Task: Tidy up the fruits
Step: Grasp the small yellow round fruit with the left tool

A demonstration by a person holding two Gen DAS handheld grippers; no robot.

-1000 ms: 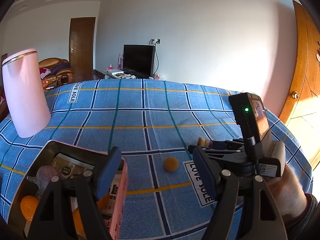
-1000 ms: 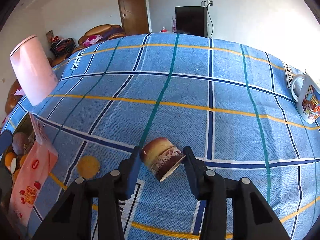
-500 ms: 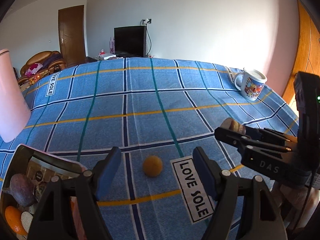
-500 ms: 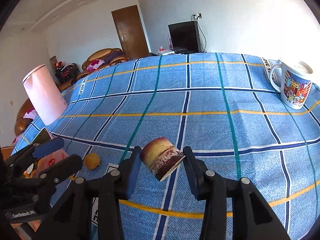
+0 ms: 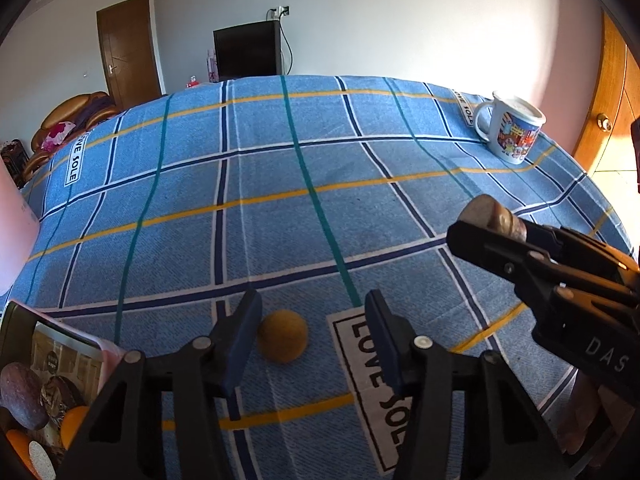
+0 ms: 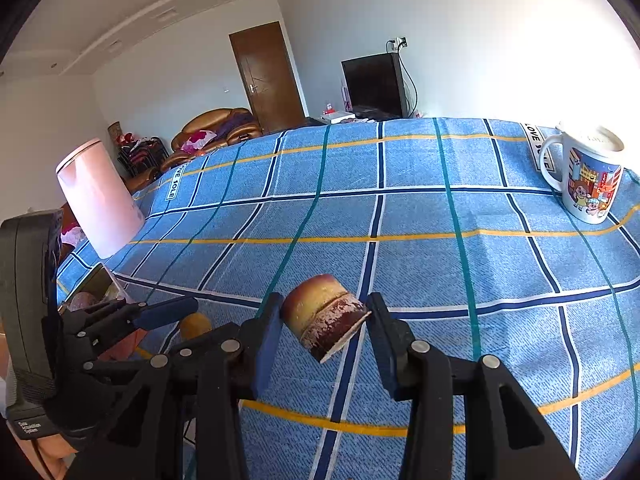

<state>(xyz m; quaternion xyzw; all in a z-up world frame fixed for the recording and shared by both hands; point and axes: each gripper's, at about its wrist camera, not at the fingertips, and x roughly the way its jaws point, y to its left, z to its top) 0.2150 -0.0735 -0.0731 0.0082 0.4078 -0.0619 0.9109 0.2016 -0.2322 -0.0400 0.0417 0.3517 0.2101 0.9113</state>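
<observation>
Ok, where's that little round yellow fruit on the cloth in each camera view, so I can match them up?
Left wrist: the yellow fruit lies low centre on the cloth, between the open left gripper jaws.
Right wrist: the fruit is lower left, partly hidden behind the left gripper.
Shared landmark: the cartoon mug at the far right.

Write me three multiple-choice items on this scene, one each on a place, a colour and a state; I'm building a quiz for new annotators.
1. Where does the small orange fruit lie?
A. in the mug
B. on the cloth between the left tongs' fingers
C. in the box

2. What is the tablecloth's main colour?
A. red
B. green
C. blue

3. What state are the right tongs in?
A. shut on a cake piece
B. open and empty
C. lying on the table

B: the small orange fruit rests on the tablecloth within the open left tongs.
C: blue checks.
A: the right tongs clamp the cake piece.
</observation>
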